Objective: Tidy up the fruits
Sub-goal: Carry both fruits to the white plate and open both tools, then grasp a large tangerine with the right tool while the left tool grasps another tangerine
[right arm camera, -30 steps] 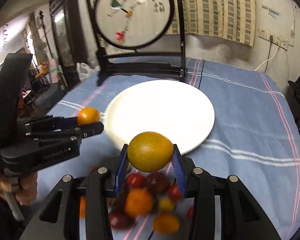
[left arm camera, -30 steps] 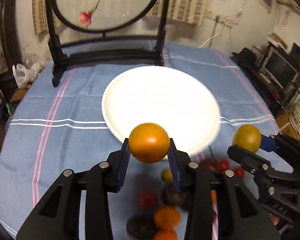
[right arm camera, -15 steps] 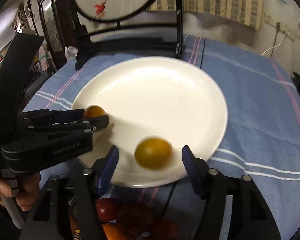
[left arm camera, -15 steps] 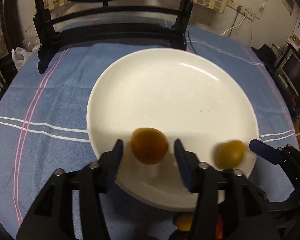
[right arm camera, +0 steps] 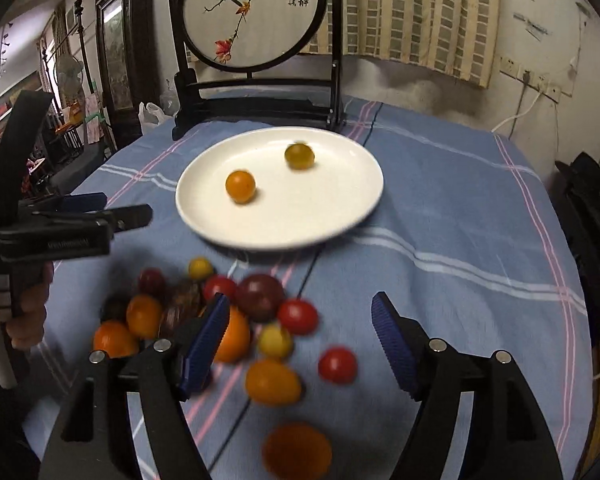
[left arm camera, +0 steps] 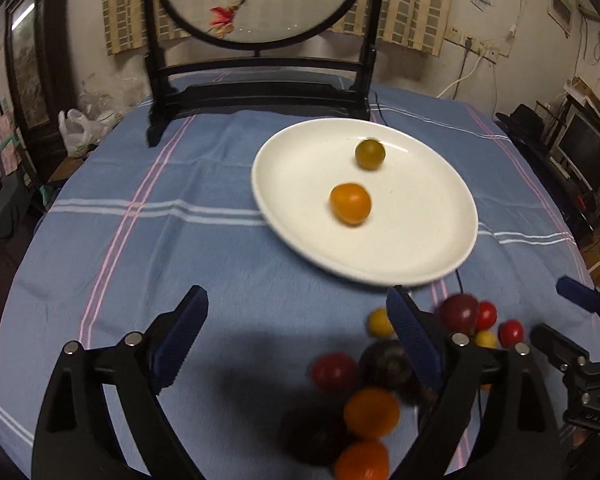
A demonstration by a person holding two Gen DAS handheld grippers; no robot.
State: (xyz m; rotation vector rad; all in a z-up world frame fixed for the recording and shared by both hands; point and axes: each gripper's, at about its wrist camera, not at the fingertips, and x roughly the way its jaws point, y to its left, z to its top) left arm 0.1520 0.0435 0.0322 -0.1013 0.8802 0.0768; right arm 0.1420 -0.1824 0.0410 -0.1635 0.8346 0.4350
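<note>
Both your tongs are empty and spreading wider right now: the left tongs (left arm camera: 296, 320) have their blue pads (left arm camera: 180, 336) well apart with only blue cloth between them, and the right tongs (right arm camera: 300, 328) are opening too, with nothing pressed by either pad. Ahead of both, beyond the tips, sits the white plate (right arm camera: 340, 216) on the table (left arm camera: 140, 248), and two fruits are on it, apart from each other: an orange fruit (left arm camera: 350, 203) nearer your tongs and a duller yellow-green fruit (left arm camera: 370, 154) farther back, slightly blurred. The loose pile of fruit (right arm camera: 220, 312) lies on the cloth on the near side of the plate: from the right tongs it sits at the left pad and in the gap between the pads, reds, a dark purple one (right arm camera: 260, 296), small yellows and several oranges, with a red fruit (right arm camera: 337, 365) and an orange one (right arm camera: 272, 381) low between the open pads and another blurred orange (right arm camera: 297, 455) closer still to the camera. From the left tongs, that same pile is off to the right pad's side, partly behind it. In the right view your left hand (right arm camera: 24, 320) shows at the left edge, wrapped around its handle. Beyond the plate, at the table's far edge, stands a dark wooden screen (right arm camera: 256, 12) with a round panel of birds and a branch
</note>
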